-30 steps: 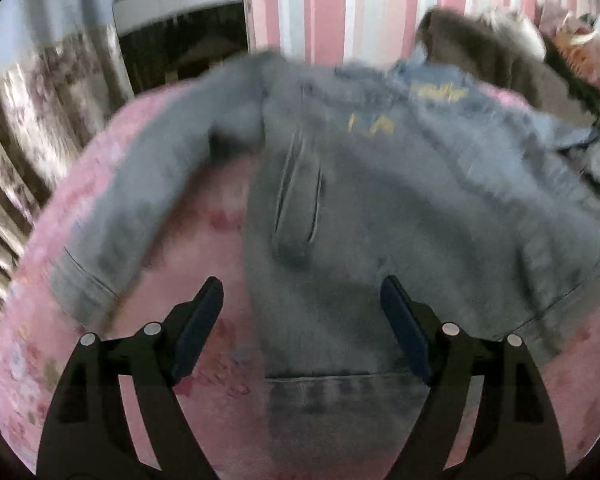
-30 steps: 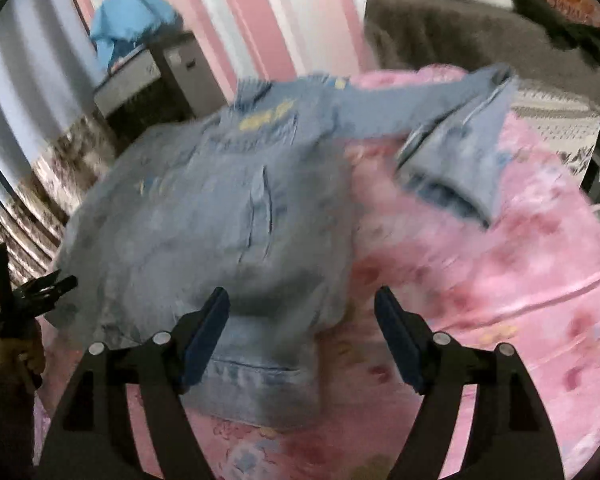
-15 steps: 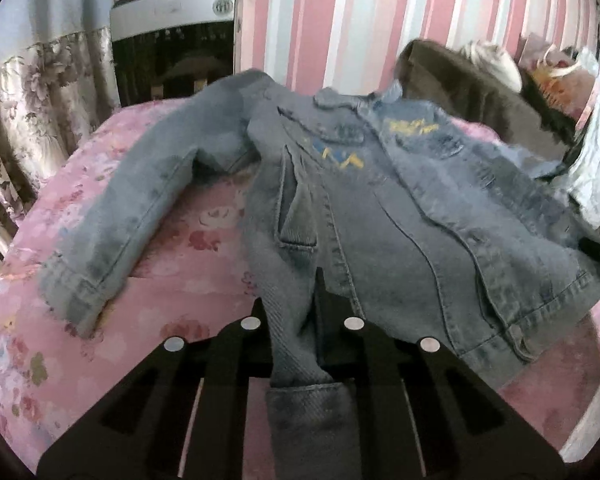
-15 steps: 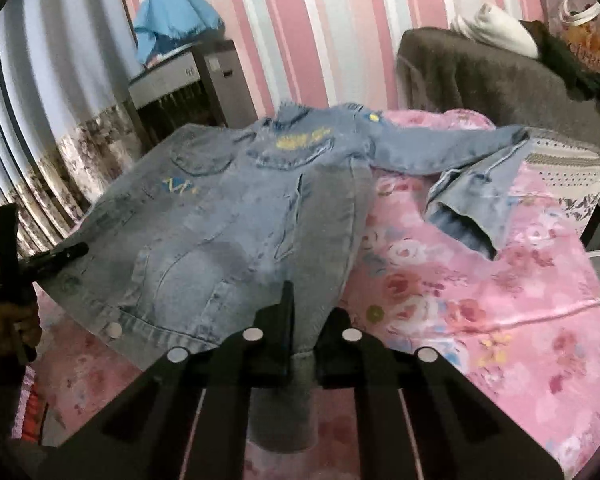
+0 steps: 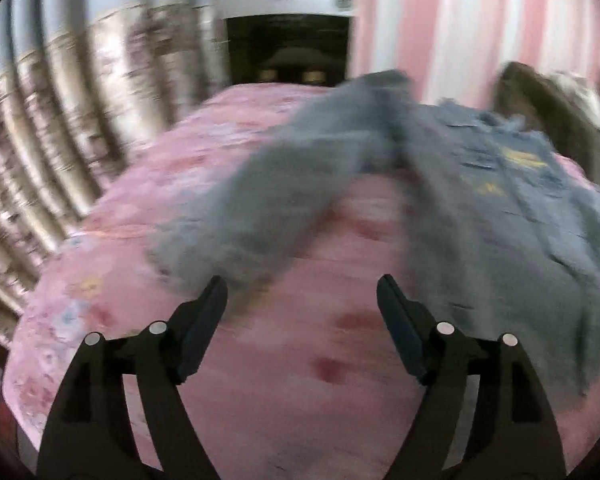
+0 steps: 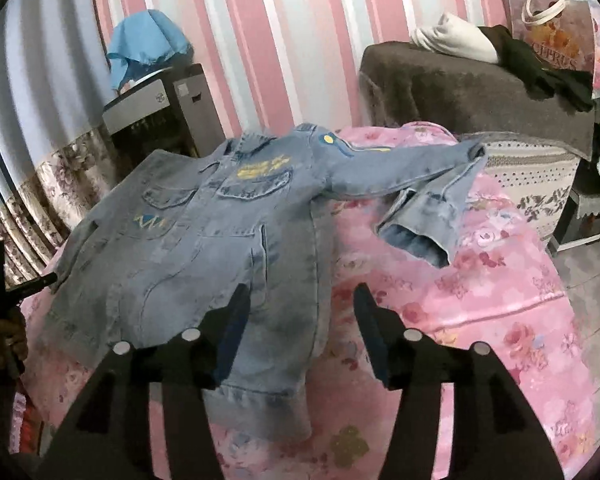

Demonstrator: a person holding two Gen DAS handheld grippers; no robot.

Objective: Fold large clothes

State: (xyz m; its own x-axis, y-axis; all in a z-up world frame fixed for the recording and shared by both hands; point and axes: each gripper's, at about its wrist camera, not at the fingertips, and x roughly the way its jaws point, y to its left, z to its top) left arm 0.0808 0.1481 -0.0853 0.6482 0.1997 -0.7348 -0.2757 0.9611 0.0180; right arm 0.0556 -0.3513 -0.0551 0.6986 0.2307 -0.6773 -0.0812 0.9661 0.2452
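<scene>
My left gripper (image 5: 302, 292): jaws spread wide, nothing between them, hovering over bare pink bedspread (image 5: 284, 360). Just beyond the left fingertip lies the cuff end of the denim jacket's near sleeve (image 5: 260, 216), stretched flat away from me toward the shoulder. Jacket body runs off to my right. View heavily blurred; finer detail not readable.

My right gripper (image 6: 300, 300): jaws spread too, gripping nothing. Left finger sits over the jacket's lower hem corner; right finger over the floral bedspread (image 6: 480, 320) just beside the jacket's side edge.

Denim jacket (image 6: 204, 240): spread front-up on the bed, collar at the far end, 2 chest pockets with yellow embroidery above 1 of them. Far sleeve (image 6: 416, 200) reaches out to the right, bent back at the elbow so the cuff opening faces me.

Beyond the bed: pink-and-white striped wall (image 6: 284, 40), a grey cabinet (image 6: 160, 116) with blue cloth (image 6: 148, 48) on top, a brown-covered seat (image 6: 472, 96) carrying white and black items.
</scene>
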